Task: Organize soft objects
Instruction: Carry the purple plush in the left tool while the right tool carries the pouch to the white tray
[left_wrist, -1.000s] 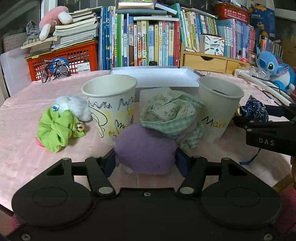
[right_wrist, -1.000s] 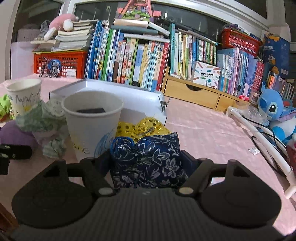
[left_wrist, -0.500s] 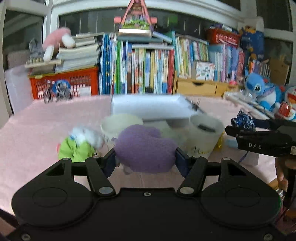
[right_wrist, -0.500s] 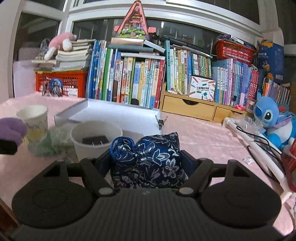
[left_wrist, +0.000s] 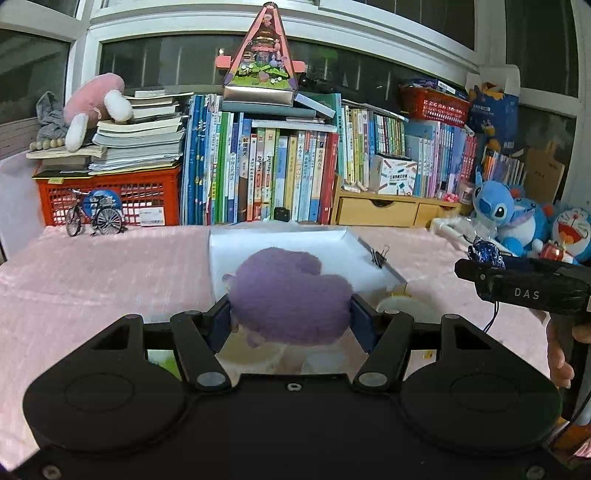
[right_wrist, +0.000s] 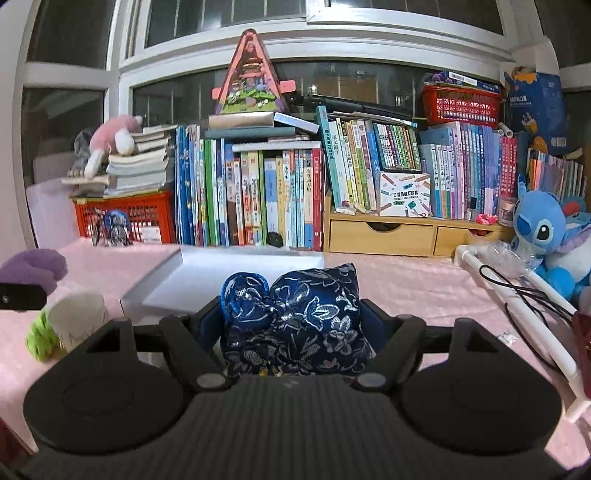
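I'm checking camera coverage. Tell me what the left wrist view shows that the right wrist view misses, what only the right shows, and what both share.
Only the left wrist view shows the left claw shut on the purple plush, a binder clip on the white box's edge, and a Doraemon toy.

Only the right wrist view shows the right claw shut on the blue floral pouch, the green scrunchie and a white tube.

Both show the white box, the book row and the Stitch plush.

Both wrist views raised above the table, facing the bookshelf (left_wrist: 266, 170), sharing the white tray (right_wrist: 236, 273)
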